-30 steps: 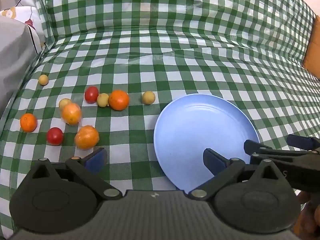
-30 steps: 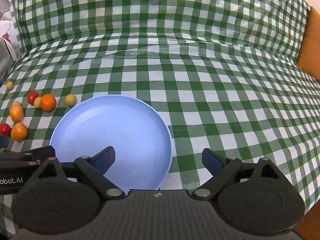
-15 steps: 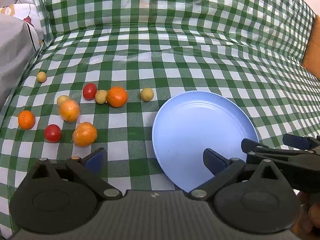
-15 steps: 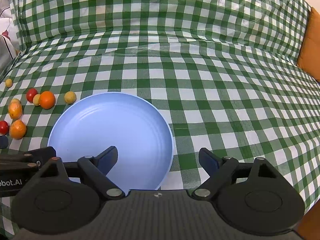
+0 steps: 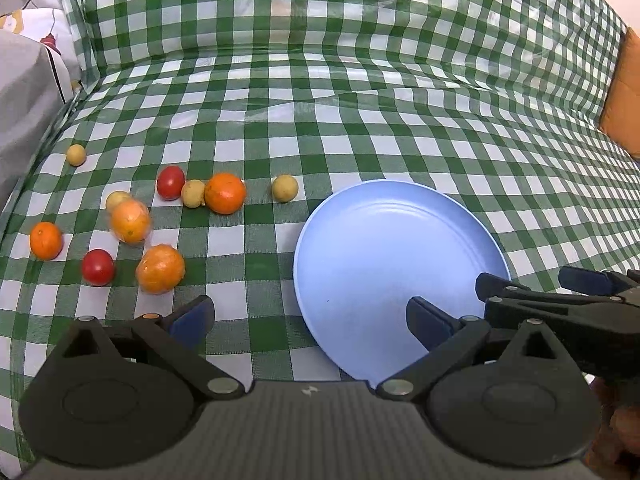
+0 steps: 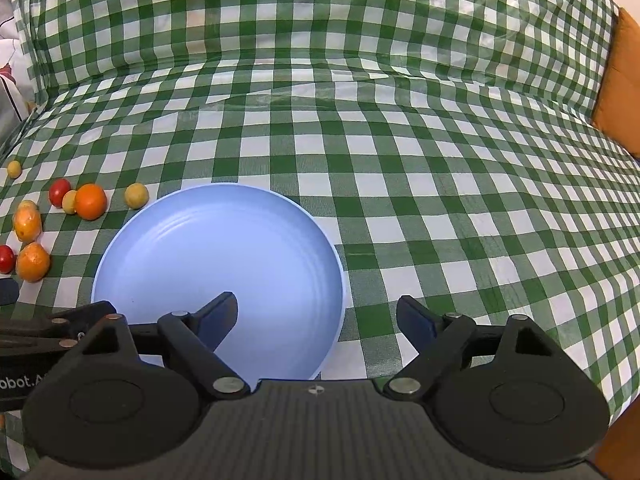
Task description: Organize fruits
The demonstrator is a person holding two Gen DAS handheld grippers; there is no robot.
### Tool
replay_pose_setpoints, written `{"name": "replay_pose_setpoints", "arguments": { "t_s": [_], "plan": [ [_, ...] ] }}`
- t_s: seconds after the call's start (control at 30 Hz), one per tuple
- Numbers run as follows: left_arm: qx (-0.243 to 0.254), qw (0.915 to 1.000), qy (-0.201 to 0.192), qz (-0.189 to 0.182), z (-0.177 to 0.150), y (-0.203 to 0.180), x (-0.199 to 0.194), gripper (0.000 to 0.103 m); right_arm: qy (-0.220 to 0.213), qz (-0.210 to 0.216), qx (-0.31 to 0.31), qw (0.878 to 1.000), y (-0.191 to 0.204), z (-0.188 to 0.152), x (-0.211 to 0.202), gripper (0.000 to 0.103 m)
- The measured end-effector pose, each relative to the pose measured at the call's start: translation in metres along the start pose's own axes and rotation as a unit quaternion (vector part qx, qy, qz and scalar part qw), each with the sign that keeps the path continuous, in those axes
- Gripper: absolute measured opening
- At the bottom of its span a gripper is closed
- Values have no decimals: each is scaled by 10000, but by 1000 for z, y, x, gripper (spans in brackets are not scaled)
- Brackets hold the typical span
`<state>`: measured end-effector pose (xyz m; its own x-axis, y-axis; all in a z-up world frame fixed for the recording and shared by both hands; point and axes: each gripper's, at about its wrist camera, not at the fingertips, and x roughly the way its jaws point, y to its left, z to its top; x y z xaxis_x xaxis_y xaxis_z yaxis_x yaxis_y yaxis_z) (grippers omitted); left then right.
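An empty blue plate (image 5: 396,256) lies on the green checked cloth; it also shows in the right wrist view (image 6: 224,264). Left of it lie scattered fruits: several oranges, such as one (image 5: 225,193) and a nearer one (image 5: 161,269), two red tomatoes (image 5: 171,182) (image 5: 97,267), and several small yellow fruits, such as one (image 5: 285,188). My left gripper (image 5: 308,318) is open and empty, just short of the plate's left rim. My right gripper (image 6: 316,314) is open and empty over the plate's right near edge; it shows at the right of the left wrist view (image 5: 560,284).
The checked cloth rises up a backrest behind (image 5: 320,32). A grey and white cushion (image 5: 24,92) sits at the far left. An orange cushion (image 5: 624,96) sits at the far right.
Both grippers have drifted slightly; the plate and fruits sit a little higher in the left view. The right gripper's jaws have narrowed slightly. Nothing was taken hold of.
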<state>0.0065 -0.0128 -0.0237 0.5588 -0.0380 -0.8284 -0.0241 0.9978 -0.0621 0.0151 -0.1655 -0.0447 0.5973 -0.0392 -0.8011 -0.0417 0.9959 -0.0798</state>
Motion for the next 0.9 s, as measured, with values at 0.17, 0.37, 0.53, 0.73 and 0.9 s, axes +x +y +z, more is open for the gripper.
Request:
{"name": "replay_pose_setpoints", "arguments": {
  "t_s": [0.17,0.37,0.53,0.73,0.9],
  "plan": [
    [-3,10000,-14,-21,0,2,-1,102,-21,-32,-30,10000,0,0,0,88],
    [-12,10000,-26,-49,1,3,-2,102,5,-78,-64,9999,1,1,-1,88],
    [-8,10000,-44,-67,0,3,-3,102,-32,-80,-56,9999,1,0,0,88],
    [67,9999,-116,-74,1,5,-6,95,-176,107,79,9998,1,-1,-1,88],
    [84,9998,-152,-93,8,21,-12,50,-603,380,52,9974,11,2,-13,88]
  ]
}}
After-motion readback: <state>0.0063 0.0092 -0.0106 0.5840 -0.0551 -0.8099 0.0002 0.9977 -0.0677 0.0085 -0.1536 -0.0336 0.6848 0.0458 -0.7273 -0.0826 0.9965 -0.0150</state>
